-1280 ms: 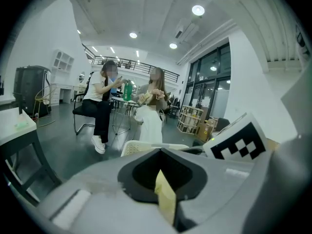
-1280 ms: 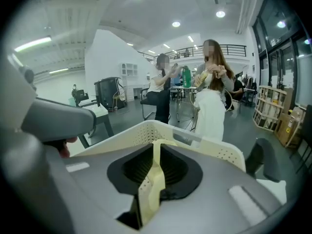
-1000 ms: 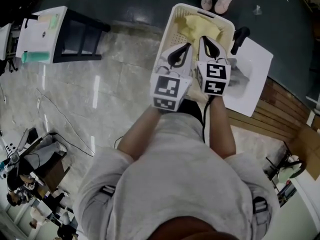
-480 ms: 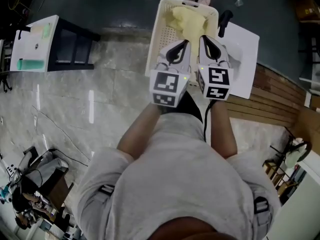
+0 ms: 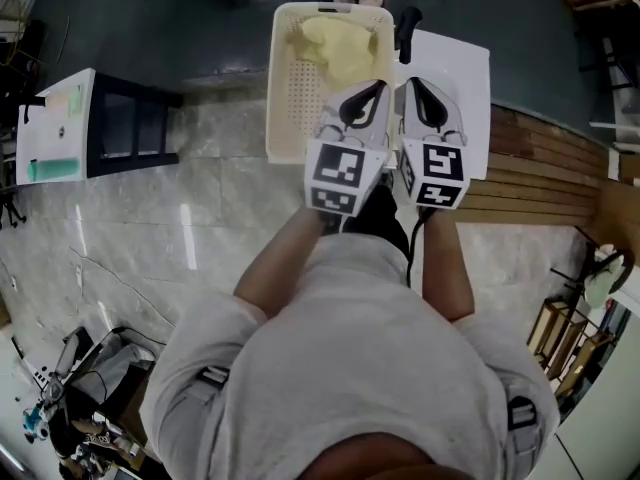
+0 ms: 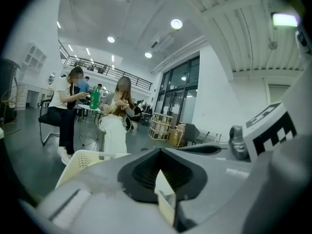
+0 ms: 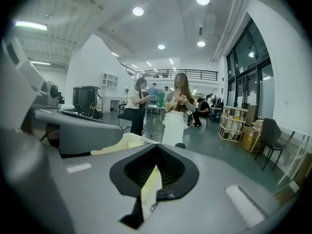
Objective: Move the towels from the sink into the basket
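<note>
Left claw [image 5: 371, 92] and right claw [image 5: 413, 88], closed empty, hover where basket [image 5: 274, 88] meets sink [image 5: 466, 68].

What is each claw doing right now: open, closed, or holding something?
Left claw: closed, no towel seen in it.
Right claw: closed, no towel seen in it.

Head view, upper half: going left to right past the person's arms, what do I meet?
Left to right: black table → basket → sink → wooden planks.
</note>
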A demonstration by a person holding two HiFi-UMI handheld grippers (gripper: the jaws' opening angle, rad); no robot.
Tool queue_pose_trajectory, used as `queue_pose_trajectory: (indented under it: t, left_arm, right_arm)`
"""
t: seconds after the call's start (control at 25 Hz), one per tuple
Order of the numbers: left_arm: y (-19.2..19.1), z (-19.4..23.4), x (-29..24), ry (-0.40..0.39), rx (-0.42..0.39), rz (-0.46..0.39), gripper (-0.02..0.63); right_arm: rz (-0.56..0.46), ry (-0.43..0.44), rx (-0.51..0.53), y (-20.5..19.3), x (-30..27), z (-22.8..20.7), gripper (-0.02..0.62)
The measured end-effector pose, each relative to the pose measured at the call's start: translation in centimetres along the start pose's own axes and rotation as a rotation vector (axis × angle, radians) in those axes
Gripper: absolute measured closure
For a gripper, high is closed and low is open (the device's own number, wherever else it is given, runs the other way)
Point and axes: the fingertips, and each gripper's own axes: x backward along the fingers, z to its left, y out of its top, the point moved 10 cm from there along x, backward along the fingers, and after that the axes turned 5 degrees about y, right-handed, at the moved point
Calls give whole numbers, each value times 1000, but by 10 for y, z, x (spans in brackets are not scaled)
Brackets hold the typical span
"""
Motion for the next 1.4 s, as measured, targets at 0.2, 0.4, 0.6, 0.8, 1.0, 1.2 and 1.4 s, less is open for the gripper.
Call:
queue_pose_trajectory:
  t: [0.2,0.4,0.6,0.8,1.0,1.2,1.4]
  left_arm:
    - [-5,-27,-27,-15,-3,21,586]
    - [-4,-62,-58,-23,-30,35,586]
    - [-11,-98,-88,-19,-53,71,586]
    - [-27,-136,-117,-17,-72,109,586]
    - [-64,-149,-148,20,-72,217,586]
    - [-92,-156,-167,65,-59,312,586]
    - [-124,-156,-185,103,-81,404,586]
  right_arm:
    - [-5,-18,-20,-9,9,-39,589]
    - [-2,-36,-46,-20,21,-86,589]
    - [6,-52,-55,-36,34,-132,589]
    - [27,-40,-89,-60,42,-176,589]
    - [56,16,-117,-93,34,-203,589]
    - [60,94,-136,-115,26,-223,589]
    - [89,134,-173,-144,18,-234,589]
